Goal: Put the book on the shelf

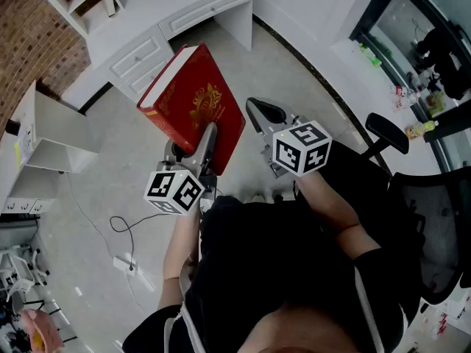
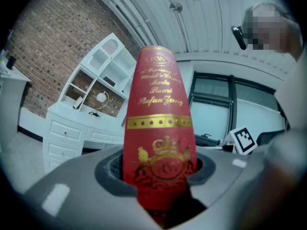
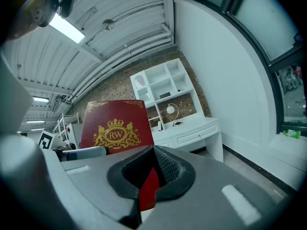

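Observation:
A thick red book (image 1: 195,105) with gold crest print stands tilted above the floor, its lower edge clamped in my left gripper (image 1: 206,144). In the left gripper view the book's spine (image 2: 158,128) rises straight up between the jaws, which press on both its sides. My right gripper (image 1: 263,113) hovers just right of the book with its jaws together and nothing held. In the right gripper view the book's cover (image 3: 115,128) shows left of the jaws. The white shelf unit (image 2: 103,75) stands on a white desk (image 1: 169,20) ahead, against a brick wall.
A black office chair (image 1: 434,226) stands at my right. A white cabinet (image 1: 51,145) is on the left, and a cable with a power strip (image 1: 121,259) lies on the floor. Bottles (image 1: 416,98) line the window sill at right.

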A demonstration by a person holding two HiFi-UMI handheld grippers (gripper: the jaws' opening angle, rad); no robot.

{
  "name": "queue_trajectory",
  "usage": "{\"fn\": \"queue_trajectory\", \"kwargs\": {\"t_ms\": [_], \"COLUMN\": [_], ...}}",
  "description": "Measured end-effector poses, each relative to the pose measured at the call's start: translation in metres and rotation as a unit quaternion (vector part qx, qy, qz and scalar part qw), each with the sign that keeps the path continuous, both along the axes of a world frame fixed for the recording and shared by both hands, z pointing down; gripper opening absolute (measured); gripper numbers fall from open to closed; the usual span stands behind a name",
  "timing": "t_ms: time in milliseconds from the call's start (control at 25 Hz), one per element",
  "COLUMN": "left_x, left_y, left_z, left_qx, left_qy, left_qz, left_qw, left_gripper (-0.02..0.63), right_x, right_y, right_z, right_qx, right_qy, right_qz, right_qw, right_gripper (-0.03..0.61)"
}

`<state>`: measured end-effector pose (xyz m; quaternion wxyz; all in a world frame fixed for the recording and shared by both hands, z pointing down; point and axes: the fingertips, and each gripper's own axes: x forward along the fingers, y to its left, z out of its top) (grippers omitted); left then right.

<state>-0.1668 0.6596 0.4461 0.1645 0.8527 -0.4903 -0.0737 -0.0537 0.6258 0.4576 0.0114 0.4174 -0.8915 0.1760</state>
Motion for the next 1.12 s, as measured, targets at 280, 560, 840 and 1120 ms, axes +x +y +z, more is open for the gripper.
{"fn": "queue_trajectory", "kwargs": {"t_ms": [280, 560, 840, 1120], "left_x": [0.008, 0.026, 0.038, 0.052], "left_y": [-0.001, -0.005, -0.007, -0.020], "left_z": [0.001, 0.006, 0.016, 0.024], "left_qx": [-0.006, -0.012, -0.025, -0.039], "left_qy": [-0.002, -0.004, -0.002, -0.007], "left_qz": [0.011, 0.018, 0.020, 0.026], "left_qw": [0.9999, 0.9998, 0.9995, 0.9988], "left_gripper": [0.225, 0.225, 0.224, 0.222], "right_x": [0.003, 0.021, 0.039, 0.049], "right_y": [-0.001, -0.004, -0.001, -0.015], "right_z": [-0.006, 0.000, 0.011, 0.020], "right_qx": [0.000, 0.001, -0.020, -0.032], "right_qy": [-0.013, -0.009, -0.004, -0.002], "right_qz": [0.005, 0.016, 0.027, 0.037], "right_qw": [1.000, 1.000, 0.999, 0.999], "right_gripper": [-0.003, -0.003, -0.003, -0.003]}}
